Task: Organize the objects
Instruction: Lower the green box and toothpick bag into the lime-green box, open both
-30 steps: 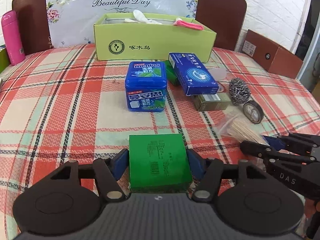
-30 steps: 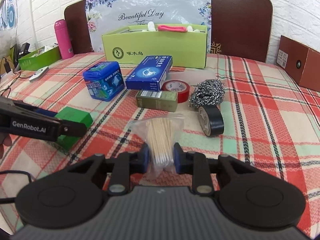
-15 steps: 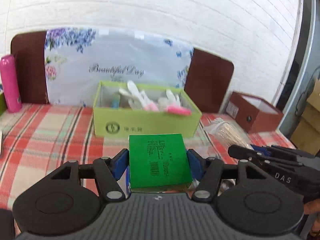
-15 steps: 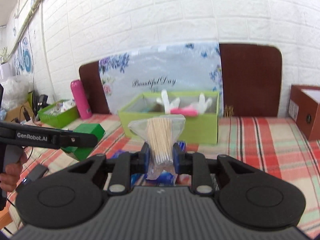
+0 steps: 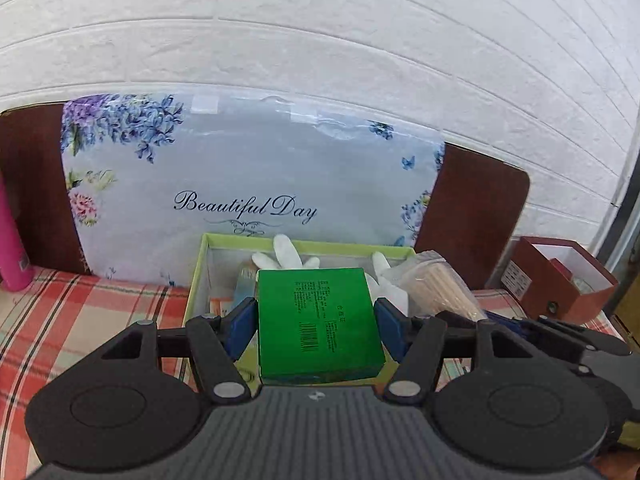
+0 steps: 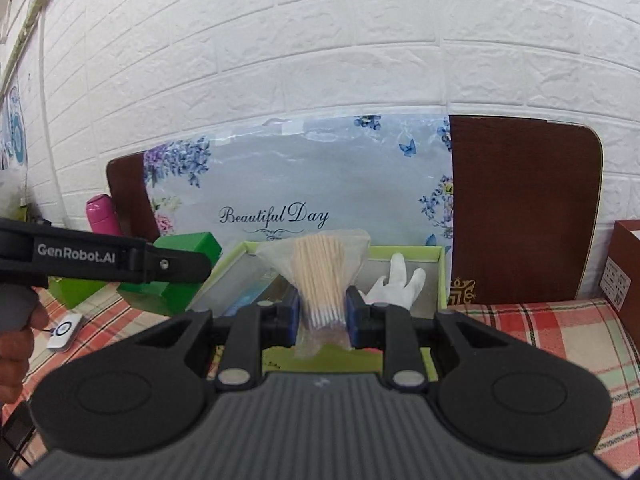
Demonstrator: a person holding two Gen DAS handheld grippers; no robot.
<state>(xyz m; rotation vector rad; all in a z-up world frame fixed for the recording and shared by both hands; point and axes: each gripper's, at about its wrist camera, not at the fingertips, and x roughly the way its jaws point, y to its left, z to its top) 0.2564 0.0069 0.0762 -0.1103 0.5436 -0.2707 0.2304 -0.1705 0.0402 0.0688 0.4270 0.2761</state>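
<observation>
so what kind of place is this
Likely a home room used as a workspace: a checked tablecloth, a white brick-pattern wall, and a light green sorting box holding white gloves.

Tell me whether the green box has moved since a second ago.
Yes. The green box, clamped in the left gripper, rose off the tablecloth toward the lime-green bin.

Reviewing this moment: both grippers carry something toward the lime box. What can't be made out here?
- Lime box contents, left wrist view: mostly hidden by the green box.
- Green box print: too small to read.
- Lime box floor, right wrist view: covered by the bag of cotton swabs.
- Pink bottle: cut off by the left edge.
</observation>
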